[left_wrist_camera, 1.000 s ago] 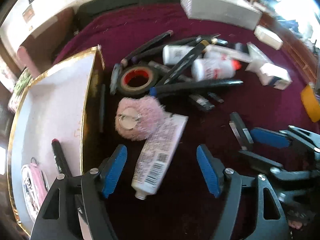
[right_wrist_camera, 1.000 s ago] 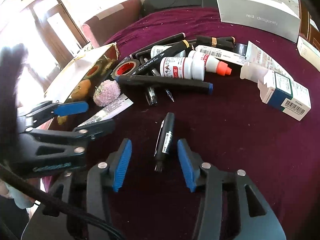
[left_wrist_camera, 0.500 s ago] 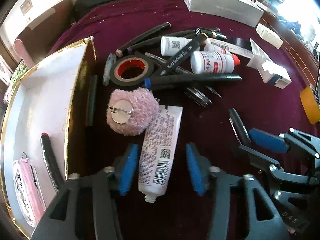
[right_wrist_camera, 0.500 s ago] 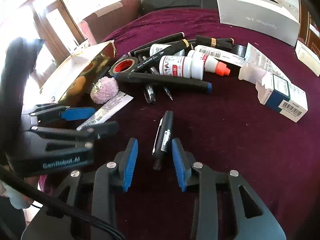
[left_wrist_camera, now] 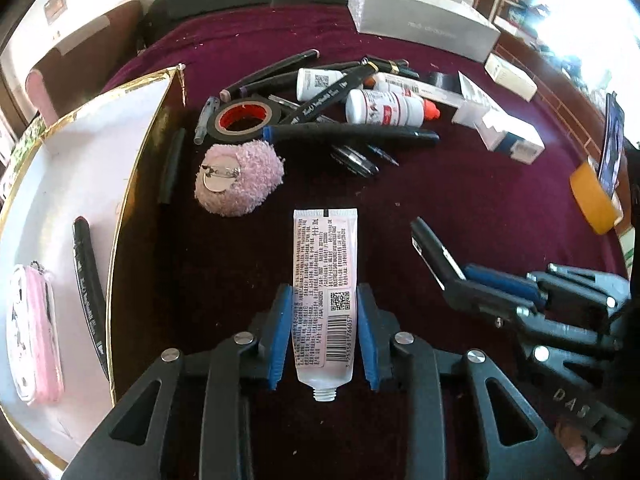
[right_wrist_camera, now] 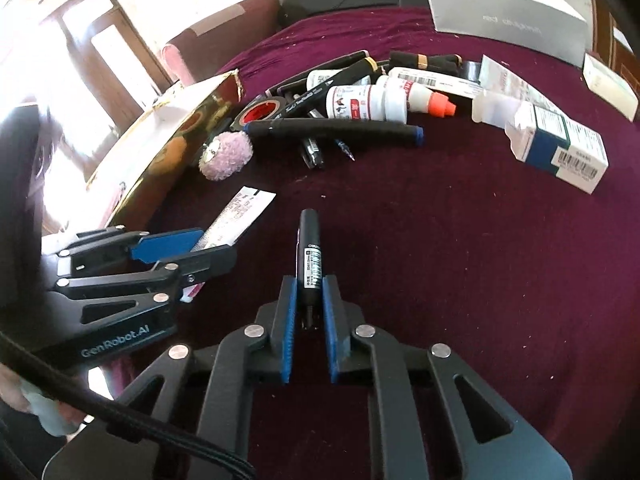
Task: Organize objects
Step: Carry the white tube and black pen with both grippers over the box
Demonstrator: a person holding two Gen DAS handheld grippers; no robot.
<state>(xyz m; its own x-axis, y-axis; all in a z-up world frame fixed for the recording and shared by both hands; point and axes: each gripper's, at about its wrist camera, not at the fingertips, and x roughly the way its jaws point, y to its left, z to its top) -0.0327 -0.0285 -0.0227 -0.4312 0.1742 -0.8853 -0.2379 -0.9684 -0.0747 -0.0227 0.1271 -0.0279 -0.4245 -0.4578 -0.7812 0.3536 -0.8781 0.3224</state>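
A white tube [left_wrist_camera: 325, 248] with a barcode and no cap lies on the maroon cloth, neck towards the camera. My left gripper [left_wrist_camera: 323, 292] is closing on it, and its blue pads touch both sides of the tube. My right gripper [right_wrist_camera: 309, 282] is shut on the lower end of a black pen [right_wrist_camera: 309, 240], which points away along the cloth. In the right wrist view the left gripper [right_wrist_camera: 180, 248] sits to the left, over the tube [right_wrist_camera: 240, 216]. In the left wrist view the right gripper [left_wrist_camera: 500, 280] holds the pen [left_wrist_camera: 428, 240] at the right.
A gold-rimmed white box [left_wrist_camera: 120, 128] at the left holds a black marker [left_wrist_camera: 86, 280] and a pink pouch [left_wrist_camera: 34, 332]. Beyond the tube lie a pink fluffy brooch [left_wrist_camera: 244, 176], a tape roll [left_wrist_camera: 244, 120], a heap of markers and white bottles [left_wrist_camera: 384, 108], a small carton [left_wrist_camera: 512, 140] and a grey box [left_wrist_camera: 420, 28].
Both grippers went from wide open to closed: the left around the white tube, which now lies straight between its pads, and the right onto the black pen.
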